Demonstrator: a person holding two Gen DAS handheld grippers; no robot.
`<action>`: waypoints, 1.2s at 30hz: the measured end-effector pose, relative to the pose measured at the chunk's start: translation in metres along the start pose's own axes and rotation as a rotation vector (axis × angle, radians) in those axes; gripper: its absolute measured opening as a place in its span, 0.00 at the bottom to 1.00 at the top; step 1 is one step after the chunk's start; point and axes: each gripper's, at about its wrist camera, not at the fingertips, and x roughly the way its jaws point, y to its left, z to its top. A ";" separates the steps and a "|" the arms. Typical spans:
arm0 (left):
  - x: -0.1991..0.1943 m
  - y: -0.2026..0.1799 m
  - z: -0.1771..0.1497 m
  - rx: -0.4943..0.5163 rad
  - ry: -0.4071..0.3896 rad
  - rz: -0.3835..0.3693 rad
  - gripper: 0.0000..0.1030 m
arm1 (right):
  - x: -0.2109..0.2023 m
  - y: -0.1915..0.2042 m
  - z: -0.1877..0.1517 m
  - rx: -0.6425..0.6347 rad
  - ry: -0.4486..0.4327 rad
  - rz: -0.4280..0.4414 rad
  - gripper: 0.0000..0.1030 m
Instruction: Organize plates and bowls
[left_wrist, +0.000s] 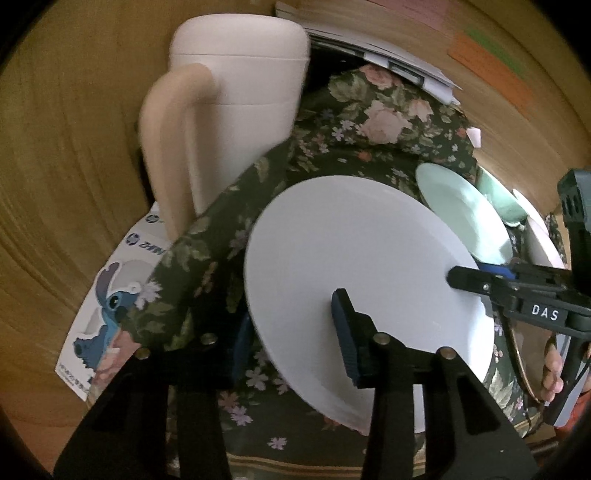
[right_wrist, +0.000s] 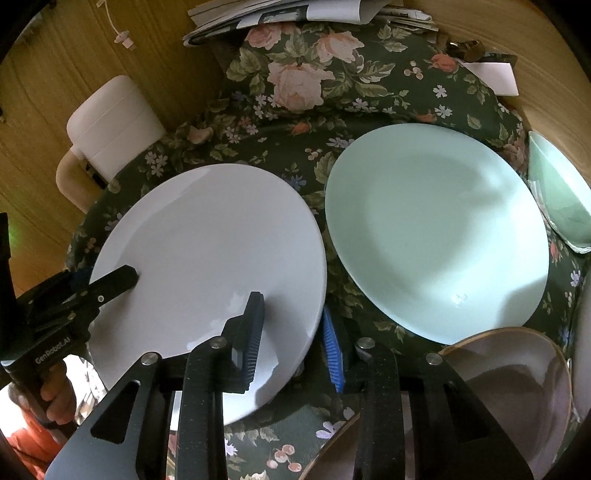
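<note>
The white plate (right_wrist: 207, 258) sits tilted over the floral cloth (right_wrist: 295, 92), just left of the pale green plate (right_wrist: 436, 229). Both tools straddle its rim: the right gripper (right_wrist: 291, 328) at the near right edge, the left gripper (left_wrist: 291, 332) at the near left, each with one finger above and one below. Whether the pads are actually pinching is hard to tell. The step in hand looks like lifting the white plate for stacking. Next it must rise level and travel right over the green plate. A green bowl (right_wrist: 561, 199) waits far right; a white jug (left_wrist: 236, 110) stands far left.
</note>
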 end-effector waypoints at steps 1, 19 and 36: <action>0.000 -0.001 0.000 0.000 -0.001 0.005 0.40 | 0.001 0.001 0.001 -0.001 -0.002 0.000 0.27; -0.016 -0.014 0.006 0.008 -0.022 0.003 0.40 | -0.034 -0.009 -0.012 0.032 -0.080 0.018 0.27; -0.042 -0.059 0.014 0.091 -0.092 -0.030 0.40 | -0.092 -0.031 -0.033 0.074 -0.201 -0.018 0.27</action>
